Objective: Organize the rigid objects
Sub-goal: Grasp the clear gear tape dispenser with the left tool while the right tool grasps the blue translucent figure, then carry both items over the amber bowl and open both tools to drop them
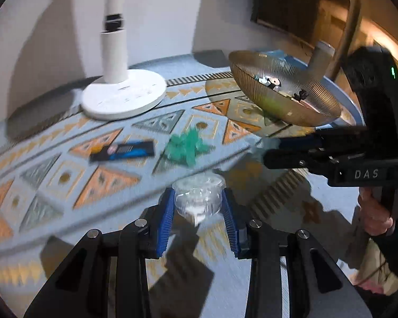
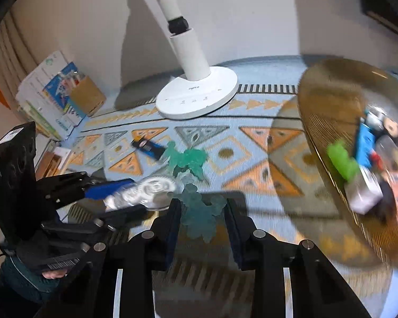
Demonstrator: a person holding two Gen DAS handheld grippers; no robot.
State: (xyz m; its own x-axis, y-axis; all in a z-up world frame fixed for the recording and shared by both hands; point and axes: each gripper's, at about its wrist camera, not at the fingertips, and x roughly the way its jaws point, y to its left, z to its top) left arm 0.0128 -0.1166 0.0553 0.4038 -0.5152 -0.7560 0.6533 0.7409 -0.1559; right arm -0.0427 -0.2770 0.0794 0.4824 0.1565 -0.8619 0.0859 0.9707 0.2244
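the left gripper [image 1: 198,210] is clenched on a clear plastic container [image 1: 197,198]; the right gripper [image 2: 203,216] is clamped around a teal toy [image 2: 200,218], both over the patterned cloth [image 1: 66,164]. either slick piece could slip on the way to the gold bowl [image 2: 331,137].

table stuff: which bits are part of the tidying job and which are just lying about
Job: clear plastic case in left gripper; teal toy in right gripper; green spiky toy; blue-black packet; gold bowl.

Lying about: white lamp base; leaflets.

text: "das" on right gripper [image 1: 265,149] body | lamp base [image 2: 196,98] print perhaps a logo, unreadable
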